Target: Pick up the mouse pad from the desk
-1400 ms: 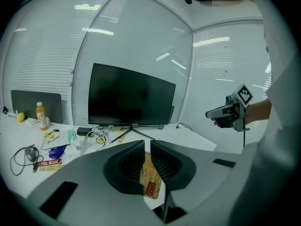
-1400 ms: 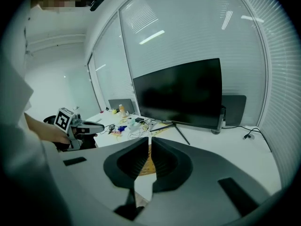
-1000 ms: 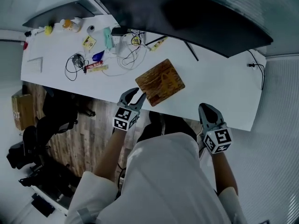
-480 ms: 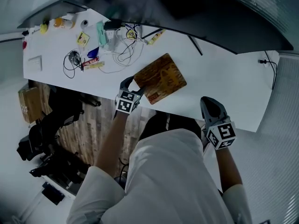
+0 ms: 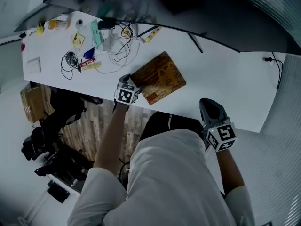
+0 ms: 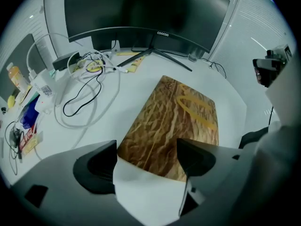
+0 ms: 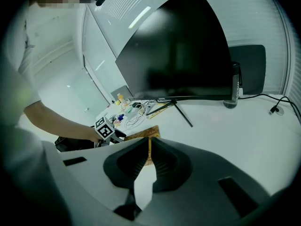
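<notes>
Mouse pad [image 6: 175,119] edge between opening jaws of L gripper [image 6: 146,149], ungripped; R gripper [image 7: 149,147] closed, empty.

I count one desk [image 5: 221,88], one mouse pad [image 5: 158,78], one curved monitor [image 5: 197,13] on one stand [image 6: 153,53]; further, one orange bottle [image 5: 59,23], one dark cup [image 7: 233,86] and one cardboard box [image 5: 31,102]. Grippers number two: one left gripper [image 6: 146,158], jaws opening with the mouse pad's near edge between them, and one right gripper [image 7: 149,142], jaws together; each carries one marker cube [image 5: 125,96], two in all. The cables [image 5: 120,51] and small packets [image 5: 89,65] are too tangled for me to count.
</notes>
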The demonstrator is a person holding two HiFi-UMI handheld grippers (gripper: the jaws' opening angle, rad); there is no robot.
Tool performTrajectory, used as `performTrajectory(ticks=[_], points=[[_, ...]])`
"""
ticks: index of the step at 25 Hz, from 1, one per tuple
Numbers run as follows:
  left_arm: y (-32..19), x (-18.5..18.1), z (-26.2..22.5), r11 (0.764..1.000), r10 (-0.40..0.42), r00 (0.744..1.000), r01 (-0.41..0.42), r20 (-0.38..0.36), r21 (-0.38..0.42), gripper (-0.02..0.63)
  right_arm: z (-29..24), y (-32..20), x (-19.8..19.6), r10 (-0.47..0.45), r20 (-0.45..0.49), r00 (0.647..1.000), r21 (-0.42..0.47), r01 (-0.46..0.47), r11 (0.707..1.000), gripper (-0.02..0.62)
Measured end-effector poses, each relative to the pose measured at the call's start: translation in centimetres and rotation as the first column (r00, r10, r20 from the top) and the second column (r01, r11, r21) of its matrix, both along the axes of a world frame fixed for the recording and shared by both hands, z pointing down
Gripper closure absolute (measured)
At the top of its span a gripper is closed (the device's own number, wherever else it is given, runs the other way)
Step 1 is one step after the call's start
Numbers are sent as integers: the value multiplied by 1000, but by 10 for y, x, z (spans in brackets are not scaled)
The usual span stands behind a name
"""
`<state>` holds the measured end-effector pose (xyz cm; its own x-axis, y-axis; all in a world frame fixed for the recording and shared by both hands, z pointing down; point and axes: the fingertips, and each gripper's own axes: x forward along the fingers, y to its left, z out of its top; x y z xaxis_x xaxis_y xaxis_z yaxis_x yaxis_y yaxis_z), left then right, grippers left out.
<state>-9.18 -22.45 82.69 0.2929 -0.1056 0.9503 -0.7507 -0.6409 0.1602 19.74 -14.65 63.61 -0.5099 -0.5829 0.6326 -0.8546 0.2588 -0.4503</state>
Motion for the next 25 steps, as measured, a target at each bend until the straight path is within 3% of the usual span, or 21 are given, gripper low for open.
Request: performTrajectory(ticks=[10, 15, 21, 25], points=[[1, 0, 3, 1000, -8, 999, 7, 48, 11, 229, 7, -1, 7, 11, 19, 1000, -11, -10, 1000, 557], [8, 9, 0, 999, -20, 999, 19, 32, 26, 323, 6, -3, 6, 9, 23, 1000, -5, -9, 1000, 557], [22, 26, -11, 999, -12, 1000, 12, -11, 31, 522, 4, -2, 7, 13, 23, 1000, -1, -13, 1000, 557], [29, 37, -25, 999, -27, 997, 30, -73, 39, 565, 2, -6, 4, 12, 21, 1000, 18, -12, 1000, 557]])
